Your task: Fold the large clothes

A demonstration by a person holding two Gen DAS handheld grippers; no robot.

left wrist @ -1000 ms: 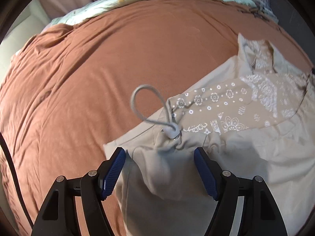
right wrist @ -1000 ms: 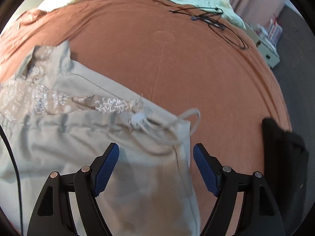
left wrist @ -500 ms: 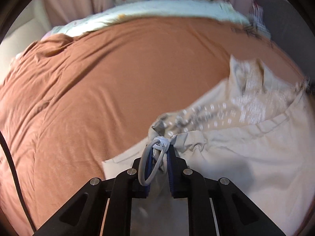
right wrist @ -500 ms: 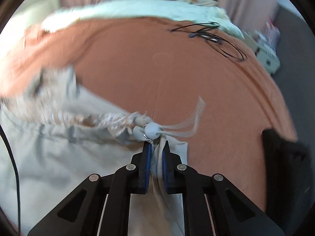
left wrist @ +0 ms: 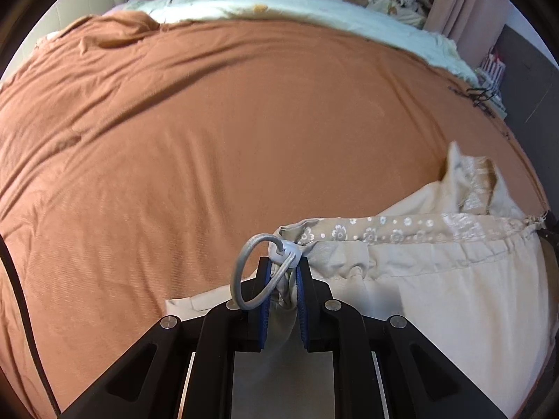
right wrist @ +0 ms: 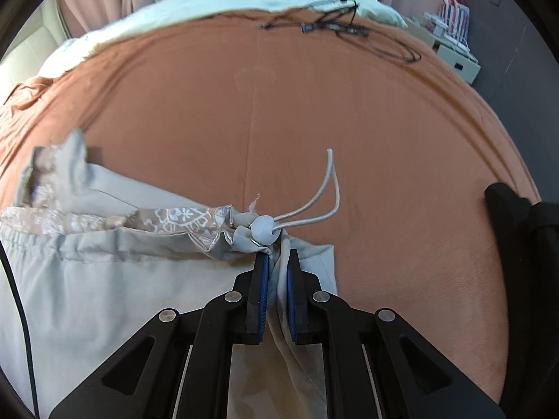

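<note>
Both tools pitched steeply down over bed (left wrist: 216,132). Left tool (left wrist: 283,269) clamped on beige garment (left wrist: 454,300) hem corner, right tool (right wrist: 276,262) likewise (opposite corner). Garment lies on brown cover. Count: one garment, two cord toggles (right wrist: 262,229), two tools.

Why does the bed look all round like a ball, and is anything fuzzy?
Left wrist view: the lens bends everything, so the brown bedspread bulges like a dome inside black corners; the cord loop by the tool is sharp. Right wrist view: same bulge; the beige garment looks a bit smeared at its far left edge, while the round toggle is clear.
</note>
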